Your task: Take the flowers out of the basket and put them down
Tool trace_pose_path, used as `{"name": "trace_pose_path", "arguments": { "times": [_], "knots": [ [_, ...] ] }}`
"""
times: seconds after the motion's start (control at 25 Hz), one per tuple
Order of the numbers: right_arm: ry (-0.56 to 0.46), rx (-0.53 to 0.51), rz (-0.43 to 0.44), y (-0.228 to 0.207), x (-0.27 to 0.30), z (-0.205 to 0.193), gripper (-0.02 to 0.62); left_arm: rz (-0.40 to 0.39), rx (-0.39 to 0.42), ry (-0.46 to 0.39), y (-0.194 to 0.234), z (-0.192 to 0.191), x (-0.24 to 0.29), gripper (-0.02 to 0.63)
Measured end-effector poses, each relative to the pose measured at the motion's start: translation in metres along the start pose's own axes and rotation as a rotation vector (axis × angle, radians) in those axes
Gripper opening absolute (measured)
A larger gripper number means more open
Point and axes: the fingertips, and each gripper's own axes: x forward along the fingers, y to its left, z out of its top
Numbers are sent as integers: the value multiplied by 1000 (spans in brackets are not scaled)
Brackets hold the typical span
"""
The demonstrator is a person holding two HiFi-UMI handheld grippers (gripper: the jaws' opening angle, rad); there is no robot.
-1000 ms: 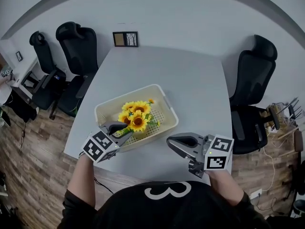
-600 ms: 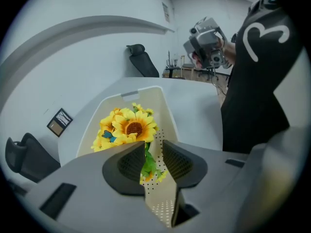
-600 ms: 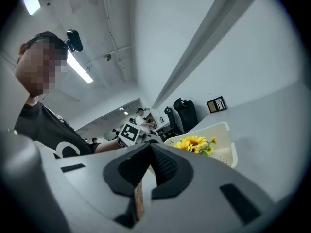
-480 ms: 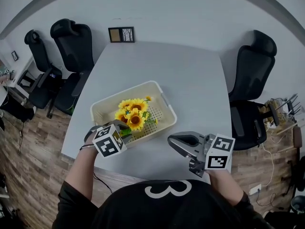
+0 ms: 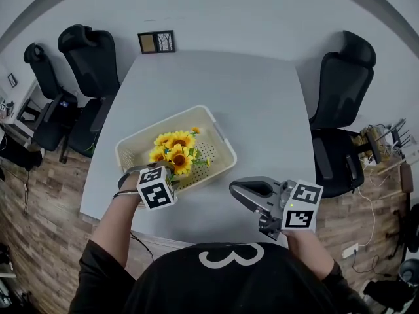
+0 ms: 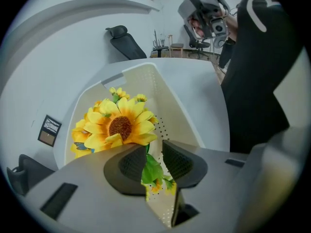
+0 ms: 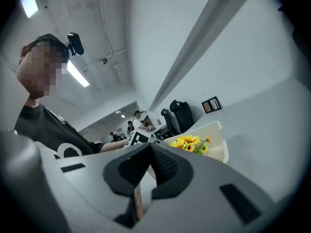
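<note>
A bunch of yellow sunflowers (image 5: 171, 152) stands in a cream perforated basket (image 5: 221, 141) on the grey table. My left gripper (image 5: 165, 173) reaches over the basket's near rim from the front left. In the left gripper view the left gripper (image 6: 154, 149) is shut on the bunch's green stem and leaves (image 6: 151, 169), just below a big sunflower bloom (image 6: 119, 125), with the basket wall (image 6: 146, 81) behind. My right gripper (image 5: 234, 190) hovers over the table right of the basket, shut and holding nothing. The right gripper view has the right gripper (image 7: 149, 147), the sunflowers (image 7: 189, 142) and the basket (image 7: 216, 142).
Black office chairs stand at the table's left (image 5: 88, 51) and right (image 5: 340, 70). A small picture frame (image 5: 156, 42) leans past the table's far edge. Bare grey tabletop (image 5: 262, 110) lies behind and right of the basket. The person's torso is at the table's near edge.
My left gripper has rolled its marker cube upward and pushed in over the basket's near rim to the flower stems. The right gripper has stayed where it was.
</note>
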Motion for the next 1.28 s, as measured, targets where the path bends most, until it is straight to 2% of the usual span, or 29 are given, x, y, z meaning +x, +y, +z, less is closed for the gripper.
{"name": "trace_pose_path", "arguments": {
  "times": [0.28,0.48,0.88,1.12,1.28],
  "knots": [
    [-12,12,-19,-9,-9,-1,8,13,22,38,2,-6,18,107],
    [-12,17,-29,-16,-15,0,8,80,24,49,15,-7,26,107],
    [-1,25,-39,-20,-16,2,8,150,7,65,35,-14,34,104],
    [7,26,-49,-22,-18,-1,8,226,94,116,41,-14,35,98],
    [5,26,-50,-21,-18,-2,8,227,107,134,43,-18,40,98]
  ]
}}
